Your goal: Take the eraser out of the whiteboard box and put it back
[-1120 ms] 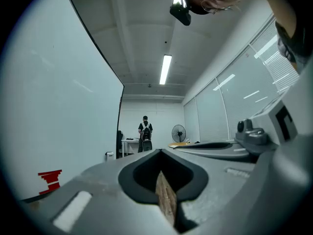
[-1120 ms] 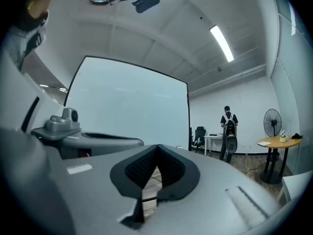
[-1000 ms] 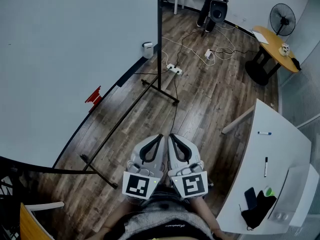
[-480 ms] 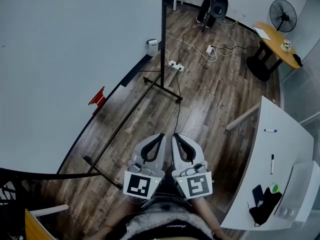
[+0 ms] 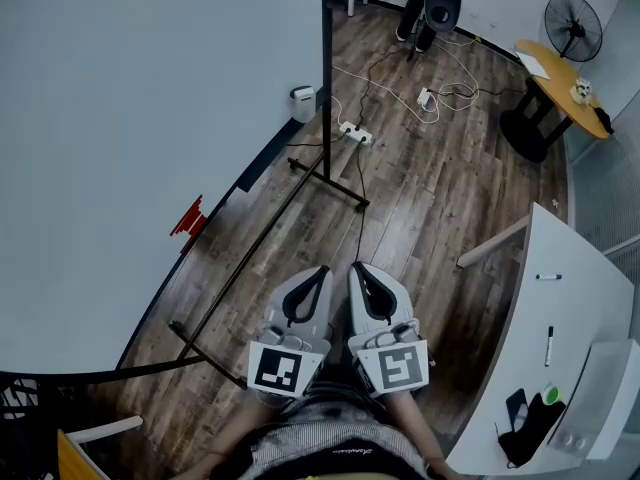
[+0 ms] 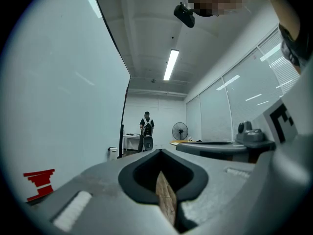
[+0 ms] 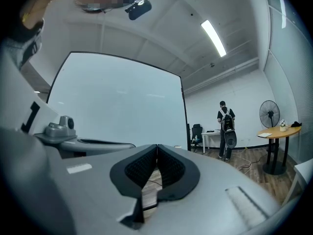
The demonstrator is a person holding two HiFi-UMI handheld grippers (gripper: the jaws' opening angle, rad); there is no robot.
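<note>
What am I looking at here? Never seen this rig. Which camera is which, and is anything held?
There is no robot. A person holds a handheld two-jaw gripper in each hand. The top-down picture comes from a camera on the person's head. In it the left gripper and the right gripper sit side by side near the waist. The other two pictures come from a camera riding on each gripper, looking along its jaws. Both pairs of jaws are closed and hold nothing. The brown sliver between them is only the wood floor beyond. On the left is a whiteboard on a stand, with a small white box at its lower edge and a red shape on it. On the right is a white table with markers.
</note>
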